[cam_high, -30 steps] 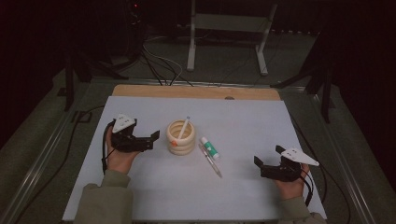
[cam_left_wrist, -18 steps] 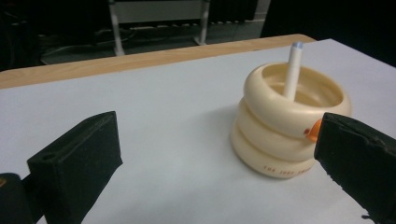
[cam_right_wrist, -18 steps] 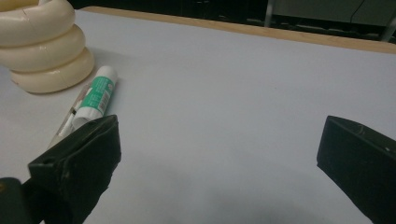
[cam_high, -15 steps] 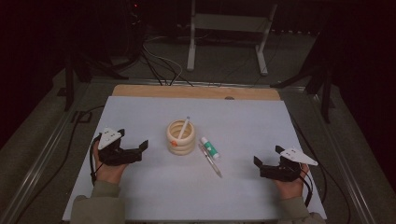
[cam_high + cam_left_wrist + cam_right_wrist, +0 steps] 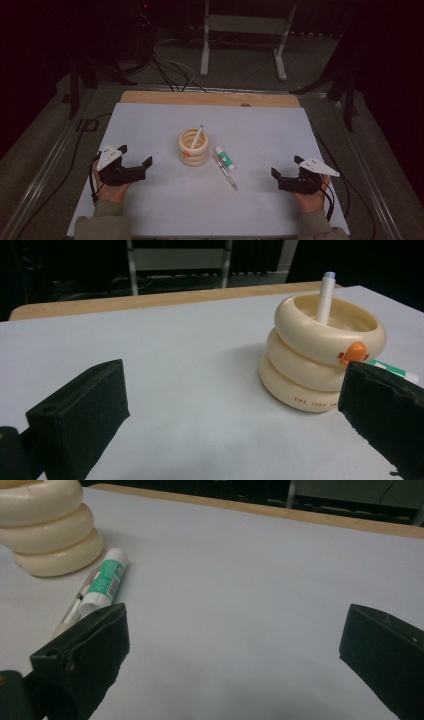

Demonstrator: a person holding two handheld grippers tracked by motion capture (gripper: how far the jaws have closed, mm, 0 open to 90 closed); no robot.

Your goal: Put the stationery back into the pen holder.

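1. My left gripper (image 5: 136,166) and right gripper (image 5: 286,176) rest wide apart, empty.
2. The glue stick (image 5: 224,158) and clear pen (image 5: 226,172) lie just beside the cream holder (image 5: 194,147).
3. I risk grabbing both at once, or knocking the holder.

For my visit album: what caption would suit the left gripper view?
Open black gripper faces a cream ringed holder with a white pen standing inside, on a white table.

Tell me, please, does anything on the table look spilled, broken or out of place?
Nothing looks spilled or broken. One pen leans inside the cream holder; a glue stick and a clear pen lie loose on the table beside it.
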